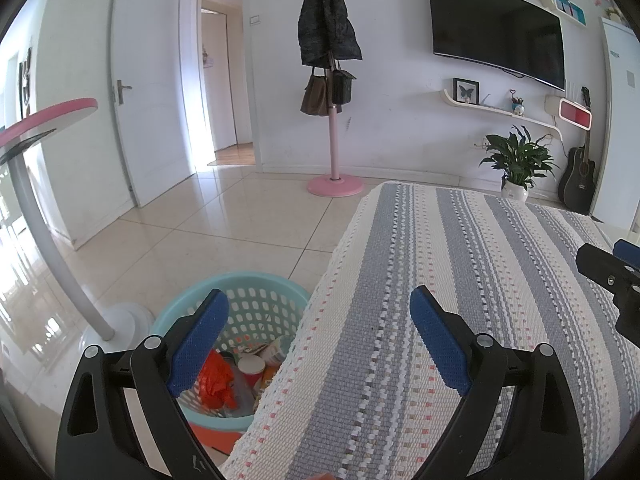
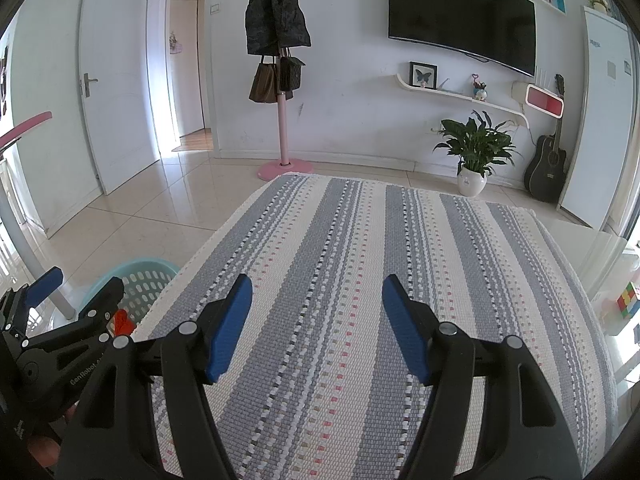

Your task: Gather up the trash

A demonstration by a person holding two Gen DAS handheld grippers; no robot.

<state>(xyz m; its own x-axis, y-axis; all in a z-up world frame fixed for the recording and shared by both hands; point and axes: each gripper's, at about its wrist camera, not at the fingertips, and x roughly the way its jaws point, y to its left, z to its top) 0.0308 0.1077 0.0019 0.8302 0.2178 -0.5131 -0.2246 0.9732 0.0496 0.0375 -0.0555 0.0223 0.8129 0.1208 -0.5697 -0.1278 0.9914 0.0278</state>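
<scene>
A light blue perforated basket [image 1: 256, 284] stands on the floor at the table's left edge. Inside it lie an orange plastic bag [image 1: 216, 384], a red cup [image 1: 252, 370] and other wrappers. My left gripper [image 1: 320, 332] hangs open and empty over the table's left edge, its left finger above the basket. My right gripper [image 2: 316, 320] is open and empty above the striped tablecloth [image 2: 340, 280]. No trash shows on the cloth. The basket [image 2: 140, 280] and the left gripper [image 2: 72, 300] appear at the lower left of the right wrist view.
A white lamp stand [image 1: 40, 220] with a pink head rises left of the basket. A pink coat stand [image 1: 334, 140] with a jacket and bags, a potted plant [image 1: 516, 164] and a guitar [image 1: 578, 176] stand by the far wall. A colourful cube [image 2: 628, 304] sits right of the table.
</scene>
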